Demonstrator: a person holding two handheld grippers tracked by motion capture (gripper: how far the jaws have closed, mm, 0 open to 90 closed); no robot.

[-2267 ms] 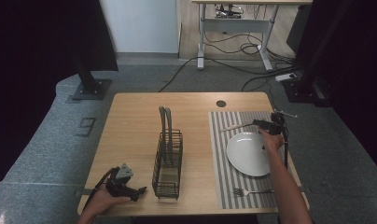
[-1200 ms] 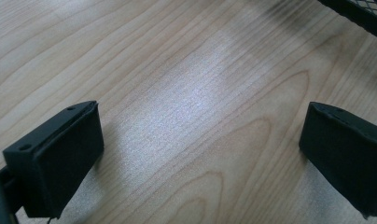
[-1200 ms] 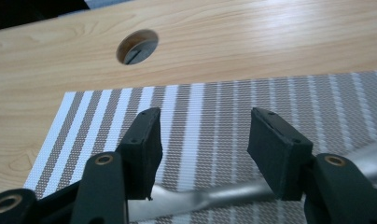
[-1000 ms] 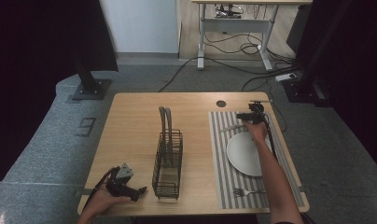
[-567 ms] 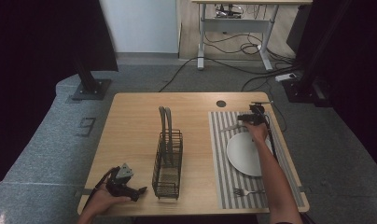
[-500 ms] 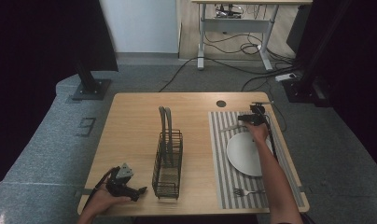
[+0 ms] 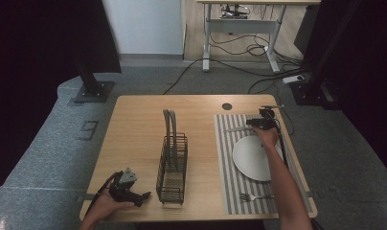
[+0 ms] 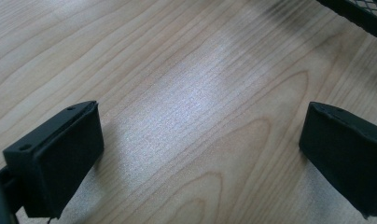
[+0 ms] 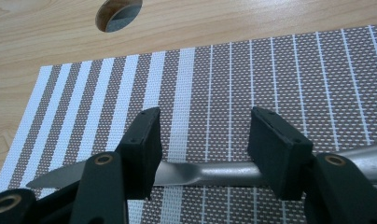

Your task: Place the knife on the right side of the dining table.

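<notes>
- A wooden table carries a striped placemat on its right side.
- A black wire rack stands at centre, two utensils upright in it.
- A white plate sits on the placemat, a fork near it.
- The right gripper straddles a knife lying on the placemat, jaws apart on either side.
- The left gripper rests at the table's near-left corner, jaws wide over bare wood.

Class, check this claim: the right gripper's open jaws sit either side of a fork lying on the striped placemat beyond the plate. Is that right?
Not quite. The right gripper is astride a knife, not a fork; the right gripper view shows its flat blade. The fork lies on the placemat nearer the person than the plate. The rest holds.
</notes>
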